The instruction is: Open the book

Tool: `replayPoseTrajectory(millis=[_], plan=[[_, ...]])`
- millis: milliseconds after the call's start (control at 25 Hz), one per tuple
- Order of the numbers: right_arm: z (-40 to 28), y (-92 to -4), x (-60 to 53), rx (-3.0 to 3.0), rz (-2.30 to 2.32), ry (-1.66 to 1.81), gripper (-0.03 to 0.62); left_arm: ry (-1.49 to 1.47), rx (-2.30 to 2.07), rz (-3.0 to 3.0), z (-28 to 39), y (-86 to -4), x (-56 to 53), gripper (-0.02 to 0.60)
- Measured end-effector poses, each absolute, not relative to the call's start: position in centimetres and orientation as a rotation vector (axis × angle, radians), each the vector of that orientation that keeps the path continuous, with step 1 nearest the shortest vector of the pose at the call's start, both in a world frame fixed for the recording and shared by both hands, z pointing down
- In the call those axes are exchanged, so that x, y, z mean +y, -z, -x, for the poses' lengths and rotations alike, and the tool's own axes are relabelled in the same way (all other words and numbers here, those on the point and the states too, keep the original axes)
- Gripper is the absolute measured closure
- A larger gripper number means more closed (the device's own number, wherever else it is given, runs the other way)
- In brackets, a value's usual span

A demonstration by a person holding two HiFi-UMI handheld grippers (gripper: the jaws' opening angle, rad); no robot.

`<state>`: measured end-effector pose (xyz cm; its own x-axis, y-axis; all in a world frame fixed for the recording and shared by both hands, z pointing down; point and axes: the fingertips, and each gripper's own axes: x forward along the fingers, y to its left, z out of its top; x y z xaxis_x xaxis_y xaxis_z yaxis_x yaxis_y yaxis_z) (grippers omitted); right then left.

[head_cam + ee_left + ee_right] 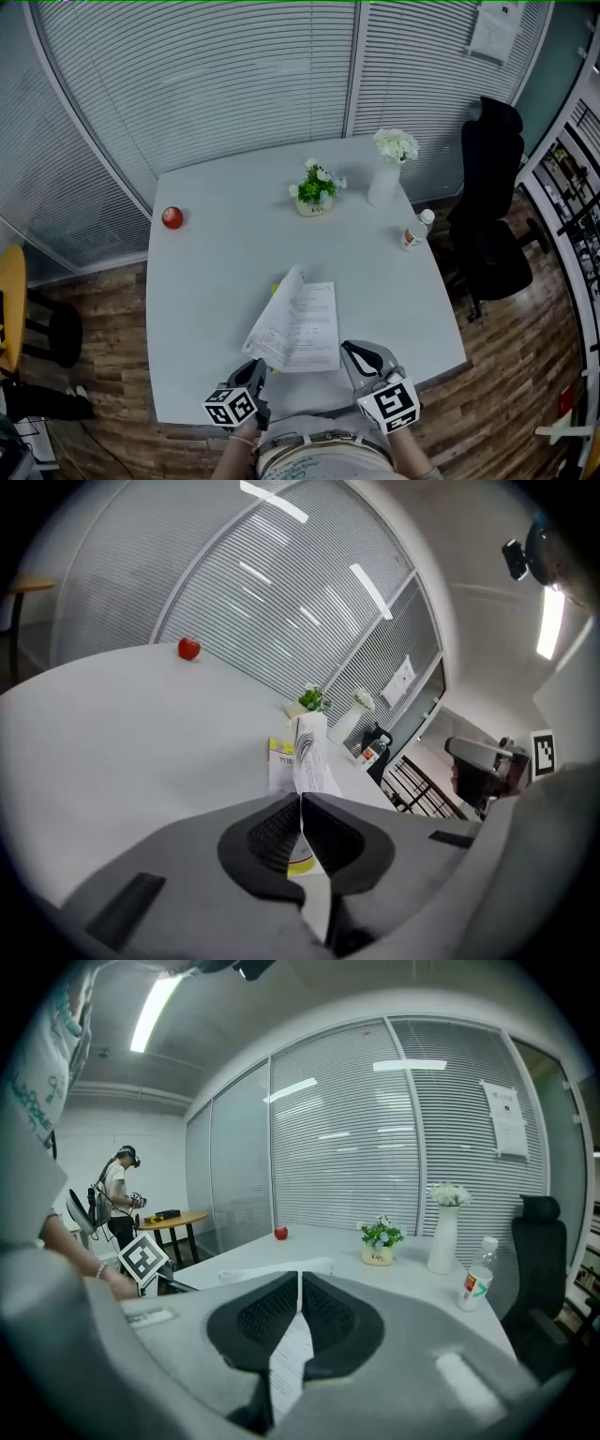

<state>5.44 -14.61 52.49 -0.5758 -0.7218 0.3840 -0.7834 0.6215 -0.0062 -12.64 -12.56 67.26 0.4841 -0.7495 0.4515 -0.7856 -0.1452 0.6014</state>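
The thin white book (pixel 305 328) lies at the table's (pixel 216 272) near edge; its printed leaf stands lifted.

Head view looked steeply down from above the near edge of the table (pixel 216 272), whole top in shot. Both gripper views sat low, right behind their jaws, the left one tilted, facing across toward the blinds (pixel 234 75). All three shared the book (pixel 302 328), apple (pixel 172 217) and flowers (pixel 316 187).

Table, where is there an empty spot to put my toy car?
The widest bare patch lies between the red apple, the flower pot and the book. Another lies right of the book, below the bottle. The far right corner, with flower pot, vase and bottle, is crowded; so is the near edge around the book.
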Motion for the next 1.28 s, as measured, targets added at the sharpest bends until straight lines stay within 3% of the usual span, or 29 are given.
replayPoseTrajectory(millis=[520,1280], plan=[[-4.0,-52.6,-14.7,-2.497,-1.173,-0.249,0.579,-0.061,-1.404,-1.742,19.3,-70.2,-10.2,0.575],[-2.1,-53.1,-15.1,-2.515,-1.13,-0.248,0.579,-0.018,-1.367,-1.56,19.9,-74.0,-9.5,0.569]])
